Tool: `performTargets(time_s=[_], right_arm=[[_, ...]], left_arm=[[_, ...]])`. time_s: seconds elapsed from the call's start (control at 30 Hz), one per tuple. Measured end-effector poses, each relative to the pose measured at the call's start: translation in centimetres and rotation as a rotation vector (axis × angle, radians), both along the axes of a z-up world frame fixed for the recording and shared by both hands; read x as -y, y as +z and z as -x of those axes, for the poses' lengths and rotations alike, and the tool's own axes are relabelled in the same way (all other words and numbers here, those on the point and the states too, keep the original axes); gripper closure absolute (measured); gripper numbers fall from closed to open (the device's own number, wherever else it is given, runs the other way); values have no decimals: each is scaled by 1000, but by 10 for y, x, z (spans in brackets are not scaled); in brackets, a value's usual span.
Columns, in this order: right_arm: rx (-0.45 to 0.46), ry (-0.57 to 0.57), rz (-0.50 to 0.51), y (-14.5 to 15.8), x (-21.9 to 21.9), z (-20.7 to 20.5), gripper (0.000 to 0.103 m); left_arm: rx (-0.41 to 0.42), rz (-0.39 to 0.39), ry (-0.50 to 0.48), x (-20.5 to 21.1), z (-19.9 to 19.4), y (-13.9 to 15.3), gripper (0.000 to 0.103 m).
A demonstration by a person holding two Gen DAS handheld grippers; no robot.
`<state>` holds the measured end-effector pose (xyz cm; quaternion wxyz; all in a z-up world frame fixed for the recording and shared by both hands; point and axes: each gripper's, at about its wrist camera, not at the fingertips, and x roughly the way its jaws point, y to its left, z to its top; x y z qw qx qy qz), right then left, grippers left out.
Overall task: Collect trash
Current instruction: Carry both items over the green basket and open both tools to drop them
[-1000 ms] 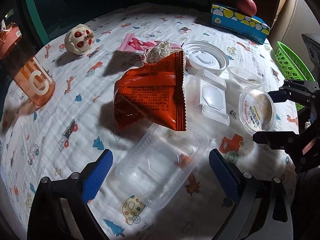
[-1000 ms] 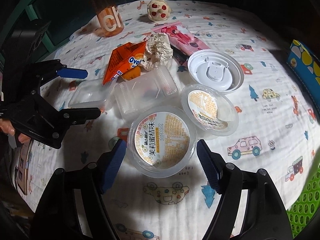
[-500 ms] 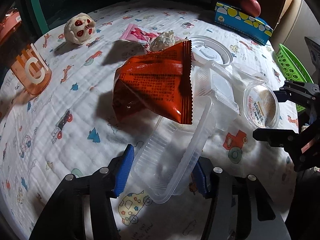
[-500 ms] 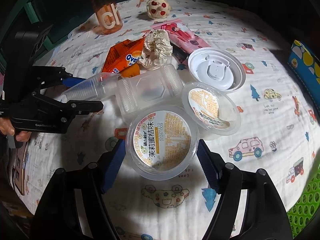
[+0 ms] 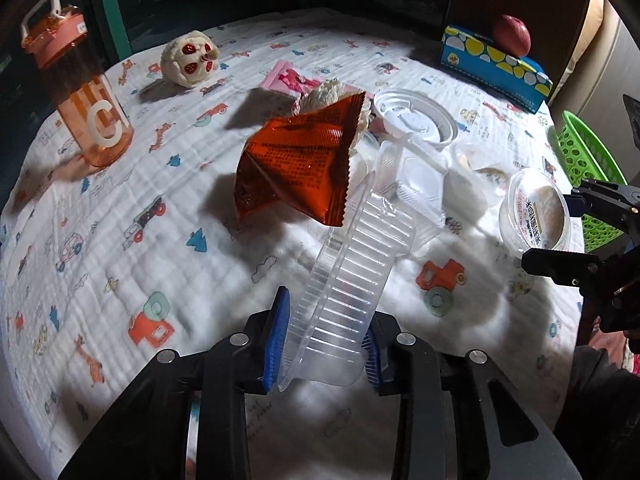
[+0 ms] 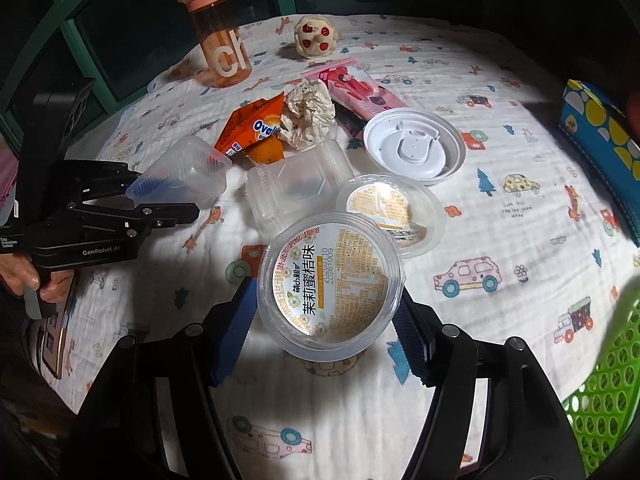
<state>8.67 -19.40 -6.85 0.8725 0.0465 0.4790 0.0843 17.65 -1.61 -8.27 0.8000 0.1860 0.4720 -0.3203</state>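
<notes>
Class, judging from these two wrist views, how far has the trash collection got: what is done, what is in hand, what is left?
Done: nothing shows in the visible part of the green mesh basket. In hand: the left gripper pinches a clear ribbed plastic tray; the right gripper flanks a round labelled plastic cup, grip uncertain. Left: orange snack wrapper, crumpled paper ball, pink packet, white round lid.

On the bed [image 6: 520, 208], the bottle [image 6: 218, 36] stands at the far left edge, the basket [image 6: 600, 392] at the near right corner, the lid [image 6: 414, 148] behind both cups [image 6: 330, 286].
</notes>
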Motion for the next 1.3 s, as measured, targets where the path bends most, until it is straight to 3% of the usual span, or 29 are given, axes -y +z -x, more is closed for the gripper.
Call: performTargets(time_s=[0.3,0.53,0.8,1.3], right_arm=[[51,-11,-48,29,22,33,37],[94,-88,-58,49,58,59,37],[134,-226,-33,62,117,91,37],[136,-541,26,61,231,157,37]], left_arm=[[14,63,41,7,27,32,71],[42,98,1,39,45,56,71],[54,134,-87,91,67,77,71],[27,210,-353,233,117,102,72]])
